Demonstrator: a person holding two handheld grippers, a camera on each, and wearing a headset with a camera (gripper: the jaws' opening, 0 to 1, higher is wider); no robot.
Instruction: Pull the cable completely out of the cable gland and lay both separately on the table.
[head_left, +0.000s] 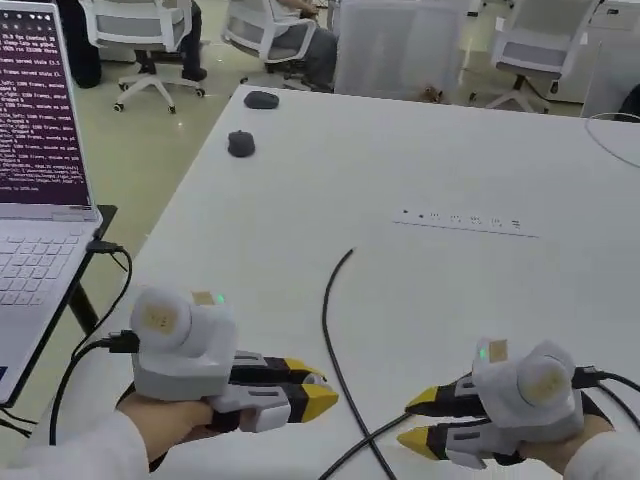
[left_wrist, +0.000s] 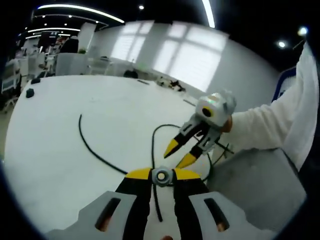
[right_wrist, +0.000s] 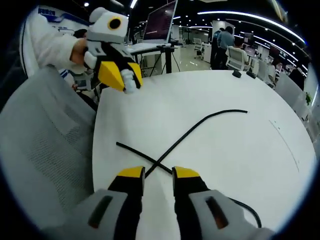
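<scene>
A small grey cable gland (left_wrist: 161, 176) sits clamped between the yellow tips of my left gripper (left_wrist: 161, 173). The gland (right_wrist: 129, 84) is held in the air, off the cable. The black cable (head_left: 327, 320) lies loose on the white table (head_left: 470, 150), and its two runs cross (right_wrist: 157, 165) just ahead of my right gripper (right_wrist: 158, 173). That gripper is open with nothing between its fingers. In the head view the left gripper (head_left: 318, 392) is at the lower left and the right gripper (head_left: 418, 420) at the lower right, tips facing across the cable.
An open laptop (head_left: 30, 150) stands on a stand off the table's left edge, with its wires hanging. Two dark mice (head_left: 241, 144) lie at the far left of the table. A grey mesh chair (right_wrist: 45, 140) is at the near edge. Office chairs stand beyond.
</scene>
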